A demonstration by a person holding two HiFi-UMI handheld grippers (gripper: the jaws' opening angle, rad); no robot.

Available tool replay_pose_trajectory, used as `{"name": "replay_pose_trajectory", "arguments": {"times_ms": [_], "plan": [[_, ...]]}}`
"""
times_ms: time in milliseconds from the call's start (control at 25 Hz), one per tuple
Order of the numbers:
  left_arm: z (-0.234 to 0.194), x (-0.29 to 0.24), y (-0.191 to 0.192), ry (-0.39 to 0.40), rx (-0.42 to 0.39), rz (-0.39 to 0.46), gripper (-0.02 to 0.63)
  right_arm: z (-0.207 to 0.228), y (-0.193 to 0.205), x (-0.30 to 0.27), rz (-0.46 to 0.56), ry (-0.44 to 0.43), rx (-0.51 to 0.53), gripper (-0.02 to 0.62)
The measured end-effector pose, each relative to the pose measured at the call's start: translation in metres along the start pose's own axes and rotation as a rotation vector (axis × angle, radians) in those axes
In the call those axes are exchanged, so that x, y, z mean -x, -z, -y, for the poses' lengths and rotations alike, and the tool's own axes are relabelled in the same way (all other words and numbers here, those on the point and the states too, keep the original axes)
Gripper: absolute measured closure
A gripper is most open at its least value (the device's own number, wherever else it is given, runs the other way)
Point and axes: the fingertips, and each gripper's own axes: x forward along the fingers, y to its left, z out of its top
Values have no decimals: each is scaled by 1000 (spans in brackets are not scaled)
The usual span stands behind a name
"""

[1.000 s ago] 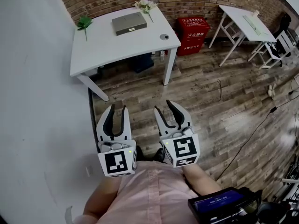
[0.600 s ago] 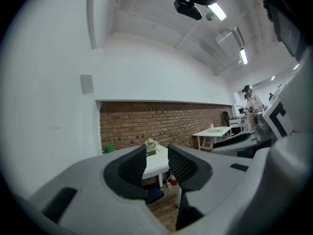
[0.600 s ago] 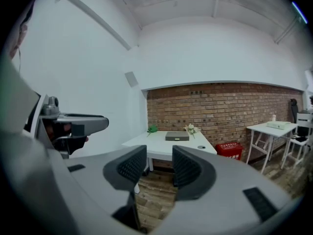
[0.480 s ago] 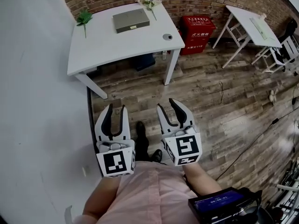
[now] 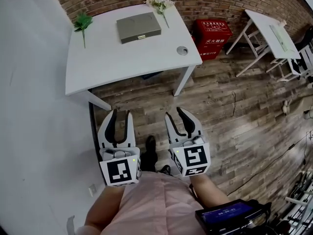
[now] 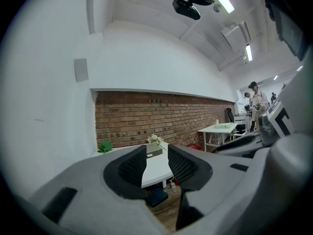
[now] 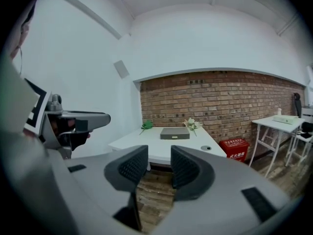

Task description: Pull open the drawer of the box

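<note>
A flat grey box (image 5: 138, 27) with a small front handle lies on the white table (image 5: 98, 62) by the brick wall; it also shows far off as the box (image 7: 174, 133) and the box (image 6: 154, 152). Both grippers hang over the wooden floor, well short of the table. My left gripper (image 5: 122, 114) is open with nothing between its fingers, and its jaws have just been opening. My right gripper (image 5: 175, 112) is open and empty too, and its jaws have just been closing a little. The left gripper (image 6: 156, 163) and the right gripper (image 7: 160, 166) both point at the table.
A green sprig (image 5: 81, 21) and white flowers (image 5: 160, 4) lie on the table beside the box, with a round cable hole (image 5: 182, 50) near its right edge. A red fire box (image 5: 213, 32) stands on the floor. A second white table (image 5: 271, 33) is at the right. A white wall runs along the left.
Both grippers have come forward together toward the white table, which now looks larger and nearer. Neither gripper has taken hold of anything.
</note>
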Motion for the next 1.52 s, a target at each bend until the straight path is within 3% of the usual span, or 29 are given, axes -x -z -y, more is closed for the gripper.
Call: {"name": "replay_pose_trajectory", "arguments": {"times_ms": [400, 800, 1200, 1520], "plan": [[-52, -80, -4, 16, 1, 3, 462, 10, -37, -89, 19, 22, 10, 456], [-73, -120, -9, 36, 34, 20, 463, 9, -53, -134, 30, 20, 23, 466], [-59, -171, 11, 62, 23, -26, 465, 48, -42, -169, -9, 27, -12, 469], [-57, -243, 19, 30, -13, -76, 466, 97, -46, -231, -36, -29, -45, 472]]}}
